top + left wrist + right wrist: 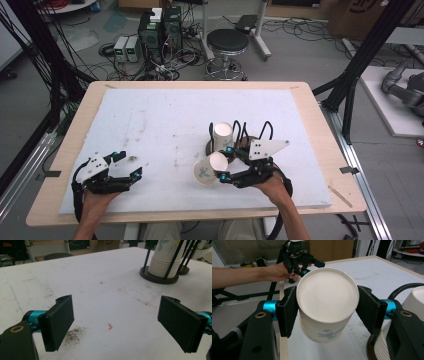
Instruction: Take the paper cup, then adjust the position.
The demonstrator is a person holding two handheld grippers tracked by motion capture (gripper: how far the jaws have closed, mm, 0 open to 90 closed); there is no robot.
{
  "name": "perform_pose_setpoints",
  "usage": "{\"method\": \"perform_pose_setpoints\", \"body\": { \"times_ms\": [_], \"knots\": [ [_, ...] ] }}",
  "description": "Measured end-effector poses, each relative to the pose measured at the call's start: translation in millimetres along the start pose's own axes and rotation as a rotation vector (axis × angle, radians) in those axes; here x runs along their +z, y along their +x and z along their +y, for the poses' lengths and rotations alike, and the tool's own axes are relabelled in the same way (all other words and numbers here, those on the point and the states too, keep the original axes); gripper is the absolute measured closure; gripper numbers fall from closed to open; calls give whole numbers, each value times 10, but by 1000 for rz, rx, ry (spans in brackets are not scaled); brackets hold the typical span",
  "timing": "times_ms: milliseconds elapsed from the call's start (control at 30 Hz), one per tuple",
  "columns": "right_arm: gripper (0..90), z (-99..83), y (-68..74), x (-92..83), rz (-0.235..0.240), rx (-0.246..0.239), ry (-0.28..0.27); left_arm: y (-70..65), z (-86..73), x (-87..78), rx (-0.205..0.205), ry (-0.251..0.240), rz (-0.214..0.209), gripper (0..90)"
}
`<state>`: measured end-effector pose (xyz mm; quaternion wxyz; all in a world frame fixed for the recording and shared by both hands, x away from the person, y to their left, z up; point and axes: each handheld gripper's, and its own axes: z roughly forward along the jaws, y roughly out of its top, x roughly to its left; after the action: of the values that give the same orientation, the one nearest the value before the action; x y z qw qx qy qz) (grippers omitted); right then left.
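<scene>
Where jaws clamp the paper cup [327, 302], its sides hide — base unseen.

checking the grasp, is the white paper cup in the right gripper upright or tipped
Tipped. The white paper cup lies sideways between the right gripper's black jaws, its round end facing that camera; the high view shows it sideways too.

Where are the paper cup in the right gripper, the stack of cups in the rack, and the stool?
paper cup [327, 293], right gripper view, on its flat white base
stack of cups [163, 265], left gripper view, on the stacked rims
stool [227, 41], high view, on the black seat
</scene>
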<state>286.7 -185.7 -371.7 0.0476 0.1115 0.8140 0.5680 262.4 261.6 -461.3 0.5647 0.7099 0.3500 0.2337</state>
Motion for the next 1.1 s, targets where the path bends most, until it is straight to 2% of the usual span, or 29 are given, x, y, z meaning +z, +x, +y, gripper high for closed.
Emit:
{"method": "perform_pose_setpoints", "body": {
  "times_ms": [67,133,167,267,367,500,533,833,1100],
  "knots": [
    [377,-27,13,17,19,10,-4,-2,0,0,1,0,2,136],
    [377,-48,3,28,10,7,-13,-3,0,0,4,-1,4,136],
    [377,-58,8,34,23,15,-13,-4,0,-1,4,-1,4,136],
    [377,-86,3,49,25,27,-26,-7,-2,-3,4,-5,11,136],
    [377,-97,9,66,35,28,-30,-18,-1,-1,18,-3,16,136],
    [377,-99,14,55,28,19,-33,-17,1,4,16,1,18,136],
    [377,-100,22,53,42,29,-29,-17,1,5,11,3,19,136],
    [377,-104,1,30,20,20,-39,-4,4,12,-2,10,16,136],
    [377,-111,-32,42,26,26,-38,1,5,10,-5,7,7,136]
  ]
}}
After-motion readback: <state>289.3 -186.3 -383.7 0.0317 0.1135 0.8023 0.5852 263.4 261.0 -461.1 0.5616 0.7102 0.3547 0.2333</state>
